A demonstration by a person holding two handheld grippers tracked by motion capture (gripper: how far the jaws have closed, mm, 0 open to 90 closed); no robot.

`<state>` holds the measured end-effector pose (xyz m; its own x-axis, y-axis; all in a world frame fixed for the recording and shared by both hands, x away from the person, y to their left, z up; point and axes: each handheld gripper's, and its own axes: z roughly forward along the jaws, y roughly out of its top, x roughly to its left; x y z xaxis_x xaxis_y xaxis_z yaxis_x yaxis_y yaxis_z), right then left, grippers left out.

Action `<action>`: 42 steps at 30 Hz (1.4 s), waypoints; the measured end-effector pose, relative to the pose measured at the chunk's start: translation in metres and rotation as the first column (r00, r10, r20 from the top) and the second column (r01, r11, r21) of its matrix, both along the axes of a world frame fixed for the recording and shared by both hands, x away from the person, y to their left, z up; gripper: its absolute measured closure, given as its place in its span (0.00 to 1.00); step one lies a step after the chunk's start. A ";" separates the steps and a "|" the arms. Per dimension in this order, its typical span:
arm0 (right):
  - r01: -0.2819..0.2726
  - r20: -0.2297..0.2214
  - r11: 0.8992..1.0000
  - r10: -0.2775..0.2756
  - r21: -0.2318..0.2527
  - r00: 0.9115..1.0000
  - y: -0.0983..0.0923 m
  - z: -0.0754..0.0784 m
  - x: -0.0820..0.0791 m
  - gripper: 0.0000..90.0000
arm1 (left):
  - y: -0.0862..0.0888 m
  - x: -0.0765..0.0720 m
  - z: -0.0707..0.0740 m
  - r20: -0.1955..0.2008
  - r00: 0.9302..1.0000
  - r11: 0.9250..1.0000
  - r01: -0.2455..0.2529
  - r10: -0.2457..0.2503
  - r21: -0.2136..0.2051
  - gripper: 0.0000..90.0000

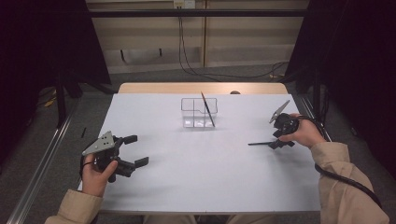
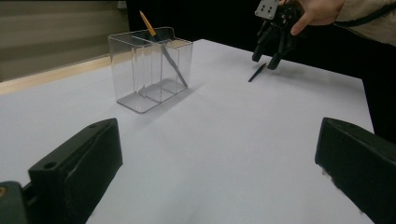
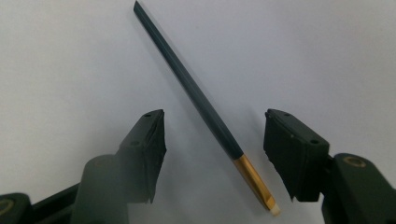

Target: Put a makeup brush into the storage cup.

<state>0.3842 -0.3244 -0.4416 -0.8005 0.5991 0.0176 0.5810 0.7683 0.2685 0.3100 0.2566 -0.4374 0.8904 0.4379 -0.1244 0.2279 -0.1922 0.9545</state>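
A dark pencil (image 3: 196,93) with a gold ferrule and white eraser lies flat on the white table (image 1: 196,177) at the right side. My right gripper (image 3: 215,135) points down over its eraser end. One jaw stands on each side of the pencil with a gap to it, so the gripper is open. In the high view that pencil (image 1: 259,143) sticks out leftward from the right gripper (image 1: 279,139). My left gripper (image 1: 138,150) rests near the table's front left, wide open with nothing between its jaws. A second pencil (image 1: 208,109) leans inside a clear divided box (image 1: 196,114).
The clear box (image 2: 149,70) stands at the table's far middle, well away from both hands. A light wooden edge (image 1: 201,87) runs along the table's back. Cables trail on the floor behind, and dark curtains hang at both sides.
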 end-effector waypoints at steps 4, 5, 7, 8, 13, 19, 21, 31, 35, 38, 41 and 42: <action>-0.006 -0.004 1.000 0.006 -0.005 1.000 -0.002 -0.001 0.000 0.50 | -0.001 0.000 0.000 0.001 1.000 1.000 0.002 -0.002 -0.001 0.01; -0.007 -0.008 1.000 0.007 -0.004 1.000 -0.002 -0.002 -0.001 0.53 | -0.001 0.000 0.000 0.000 1.000 1.000 0.003 -0.003 -0.002 0.01; -0.019 -0.013 1.000 0.019 -0.009 1.000 -0.002 -0.004 -0.001 0.53 | -0.001 0.000 0.000 -0.002 1.000 1.000 0.002 -0.002 -0.003 0.01; -0.012 -0.019 1.000 0.012 -0.016 1.000 -0.002 -0.004 -0.001 0.54 | -0.002 0.000 -0.001 -0.003 1.000 1.000 0.002 -0.002 -0.003 0.01; -0.019 -0.044 0.999 0.018 -0.037 0.999 -0.003 -0.007 0.000 0.59 | -0.002 0.000 -0.001 -0.002 1.000 1.000 0.006 -0.006 -0.001 0.01; -0.037 -0.051 0.998 0.034 -0.053 0.998 -0.003 -0.009 0.001 0.68 | -0.002 0.001 -0.002 -0.003 1.000 1.000 0.004 -0.004 0.002 0.01; -0.029 -0.056 0.998 0.026 -0.054 0.998 -0.004 -0.008 0.001 0.73 | -0.001 0.001 -0.001 -0.004 1.000 1.000 0.002 -0.002 0.003 0.01; -0.038 -0.070 0.998 0.034 -0.052 0.997 -0.003 -0.008 -0.001 0.93 | -0.002 0.000 -0.002 -0.005 1.000 1.000 0.006 -0.006 0.003 0.01; -0.022 -0.076 0.998 0.017 -0.066 0.997 -0.001 -0.008 -0.002 0.93 | -0.002 0.000 -0.001 -0.004 1.000 1.000 0.005 -0.005 0.004 0.01; -0.028 -0.077 0.997 0.022 -0.075 0.997 0.000 -0.007 -0.001 0.93 | -0.001 0.000 -0.001 -0.003 1.000 1.000 0.006 -0.006 0.005 0.01; -0.025 -0.074 0.997 0.019 -0.074 0.997 0.000 -0.007 -0.002 0.93 | -0.001 0.000 -0.001 -0.001 1.000 1.000 0.005 -0.005 0.006 0.01; -0.029 -0.072 0.997 0.024 -0.073 0.997 0.000 -0.007 -0.002 0.93 | -0.001 0.000 -0.001 -0.003 1.000 1.000 0.003 -0.003 0.006 0.01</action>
<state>0.3819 -0.3244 -0.4486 -0.8142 0.5797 0.0320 0.5760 0.7997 0.1693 0.3101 0.2557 -0.4387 0.8914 0.4356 -0.1248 0.2303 -0.1984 0.9527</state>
